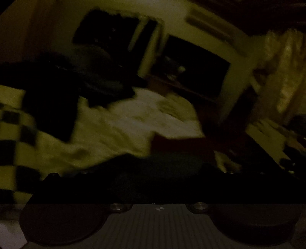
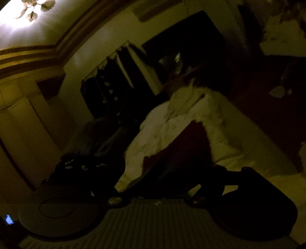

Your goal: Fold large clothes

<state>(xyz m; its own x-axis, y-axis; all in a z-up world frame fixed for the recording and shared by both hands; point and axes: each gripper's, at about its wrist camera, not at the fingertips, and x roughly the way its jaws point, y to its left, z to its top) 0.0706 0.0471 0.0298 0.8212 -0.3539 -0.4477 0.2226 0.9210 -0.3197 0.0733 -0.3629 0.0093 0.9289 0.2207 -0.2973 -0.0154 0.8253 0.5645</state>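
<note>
Dim bedroom, rumpled pale bedsheet, dark limp garment, both tongs open, empty.

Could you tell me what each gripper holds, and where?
It cannot be told: dark cloth lies by the left gripper and right gripper; darkness hides any grip.

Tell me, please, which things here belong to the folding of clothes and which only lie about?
For the job, as far as the dark pictures show:
dark garment
dark red cloth, probably

Only lying about:
white bedding
checkered fabric
curtain
ceiling lamp
</note>
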